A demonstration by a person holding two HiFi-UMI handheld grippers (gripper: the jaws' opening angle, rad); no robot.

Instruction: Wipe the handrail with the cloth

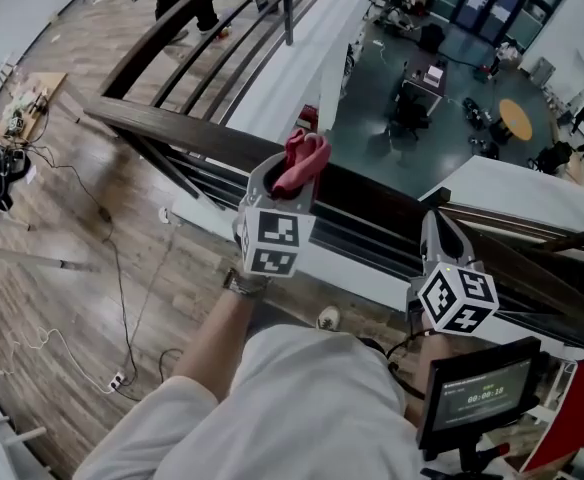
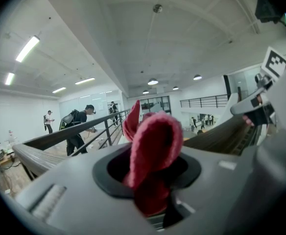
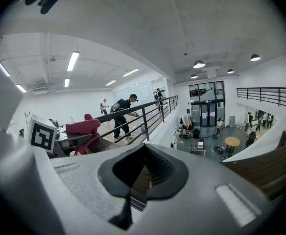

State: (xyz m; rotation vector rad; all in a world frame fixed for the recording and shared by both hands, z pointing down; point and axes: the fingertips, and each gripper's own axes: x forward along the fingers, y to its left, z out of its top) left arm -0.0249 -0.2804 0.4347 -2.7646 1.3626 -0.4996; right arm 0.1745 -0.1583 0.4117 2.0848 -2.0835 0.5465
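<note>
A dark wooden handrail (image 1: 177,130) runs from the upper left to the right edge of the head view. My left gripper (image 1: 292,180) is shut on a red cloth (image 1: 302,160), and holds it at the rail's top. Whether the cloth touches the wood I cannot tell. In the left gripper view the cloth (image 2: 153,146) bulges up out of the jaws and hides their tips. My right gripper (image 1: 438,220) is further right along the rail, shut with nothing in it. The right gripper view shows the cloth (image 3: 83,127) at its left and the handrail (image 3: 263,168) at its right.
Beyond the rail is a drop to a lower floor (image 1: 442,98) with desks and chairs. Black metal railing bars (image 1: 227,43) run along the balcony, where a person (image 3: 121,115) bends over. Cables (image 1: 122,298) lie on the wooden floor. A small screen (image 1: 482,393) is at my lower right.
</note>
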